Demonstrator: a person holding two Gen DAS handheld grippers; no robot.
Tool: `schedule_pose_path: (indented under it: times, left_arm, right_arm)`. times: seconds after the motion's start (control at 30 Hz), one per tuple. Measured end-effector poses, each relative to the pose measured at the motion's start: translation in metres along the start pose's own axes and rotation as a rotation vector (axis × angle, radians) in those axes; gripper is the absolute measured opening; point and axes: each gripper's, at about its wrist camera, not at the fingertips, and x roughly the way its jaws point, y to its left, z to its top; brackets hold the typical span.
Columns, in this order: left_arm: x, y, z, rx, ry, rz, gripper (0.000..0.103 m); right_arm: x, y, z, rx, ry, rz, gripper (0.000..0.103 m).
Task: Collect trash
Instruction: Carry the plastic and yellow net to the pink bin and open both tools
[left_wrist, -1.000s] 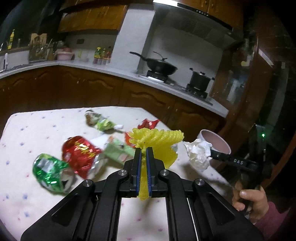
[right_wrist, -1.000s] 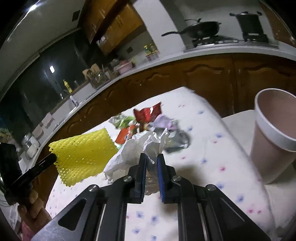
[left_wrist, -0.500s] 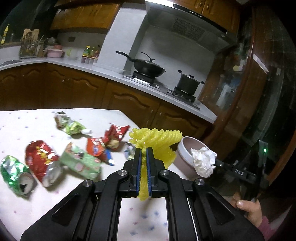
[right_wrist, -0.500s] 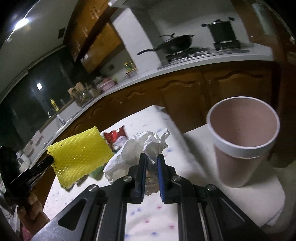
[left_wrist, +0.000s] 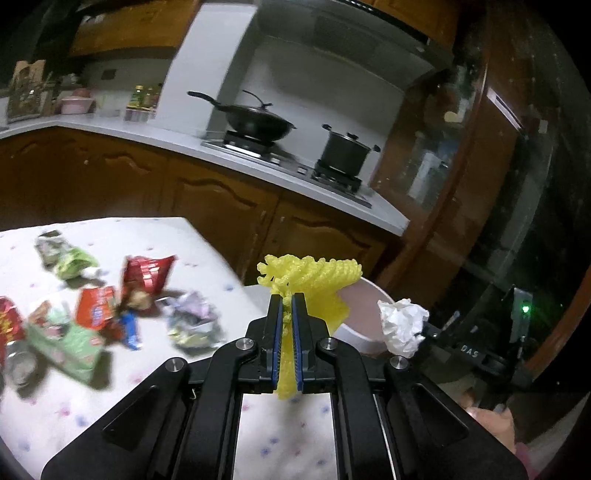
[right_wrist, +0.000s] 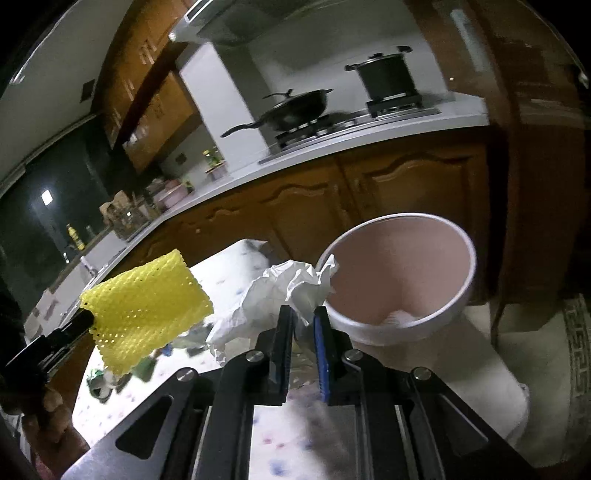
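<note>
1. Left claw (left_wrist: 287, 295) is clamped on one yellow foam net (left_wrist: 314, 280); the net sticks out past its tips and hangs below them.
2. Right claw (right_wrist: 303, 314) pinches one crumpled white tissue (right_wrist: 280, 295), which bulges ahead of its tips, touching the rim of one pink bin (right_wrist: 399, 280).
3. Several blurred wrappers (left_wrist: 144, 273) and cans lie on the table (left_wrist: 207, 240); their print is unreadable.
4. "DAS" (left_wrist: 470, 351) shows on the right claw's arm.

Crumpled wrappers (left_wrist: 110, 314) lie scattered on the speckled white table (left_wrist: 207, 240).
</note>
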Motion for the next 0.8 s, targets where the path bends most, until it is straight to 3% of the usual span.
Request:
schedule_pose_path:
  times: [0.47, 0.8]
  left_arm:
    - [0.103, -0.062, 0.012, 0.025, 0.067, -0.053, 0.004]
    - [0.181, -0.085, 0.015, 0.055, 0.14, -0.044, 0.004]
  right_arm:
    - [0.02, -0.076, 0.023, 0.071, -0.032, -0.112, 0.012]
    - [0.04, -0.095, 0.04, 0.056, -0.025, -0.147, 0.014]
